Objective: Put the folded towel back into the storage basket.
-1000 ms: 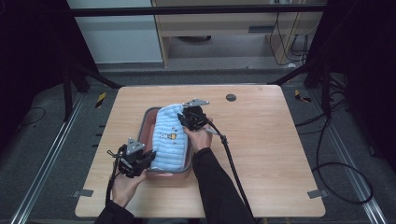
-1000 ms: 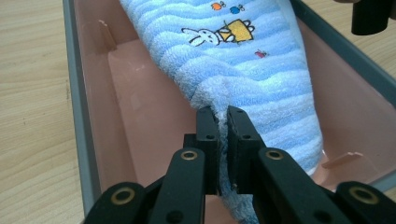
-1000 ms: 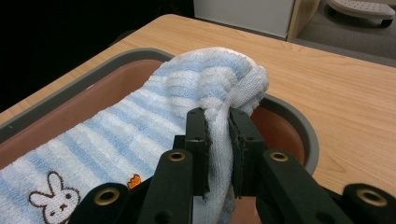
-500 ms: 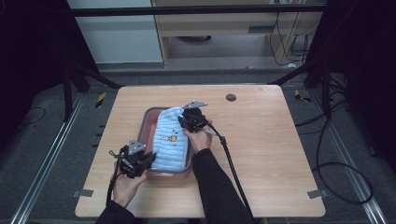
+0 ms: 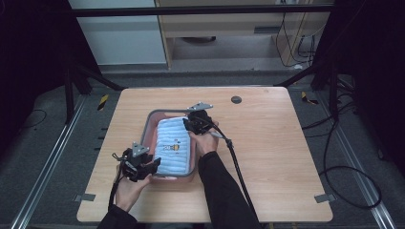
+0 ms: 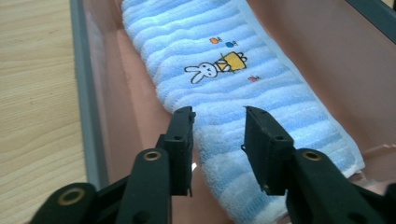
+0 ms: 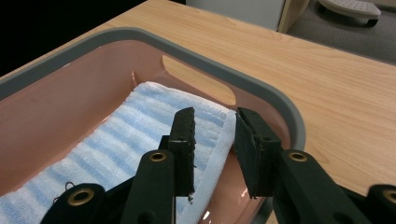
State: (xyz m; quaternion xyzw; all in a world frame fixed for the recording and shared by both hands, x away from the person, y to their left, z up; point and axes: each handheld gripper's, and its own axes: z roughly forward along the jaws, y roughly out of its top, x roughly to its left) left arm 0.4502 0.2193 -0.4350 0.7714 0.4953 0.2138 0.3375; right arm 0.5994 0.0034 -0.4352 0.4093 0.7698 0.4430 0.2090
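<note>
Blue striped towel (image 6: 233, 84) lies in the pink tray (image 7: 261, 88); my left tongs (image 6: 218, 122) and right tongs (image 7: 212, 122) angle down over its opposite ends, jaws just opened, released.

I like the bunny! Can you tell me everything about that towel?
The towel is soft, fluffy terry cloth with light blue and white stripes. A little white bunny, with small orange and yellow shapes beside it, is stitched on top. It lies folded, long and flat, inside the pink tub with a grey rim. No gripper pads press on it.
</note>
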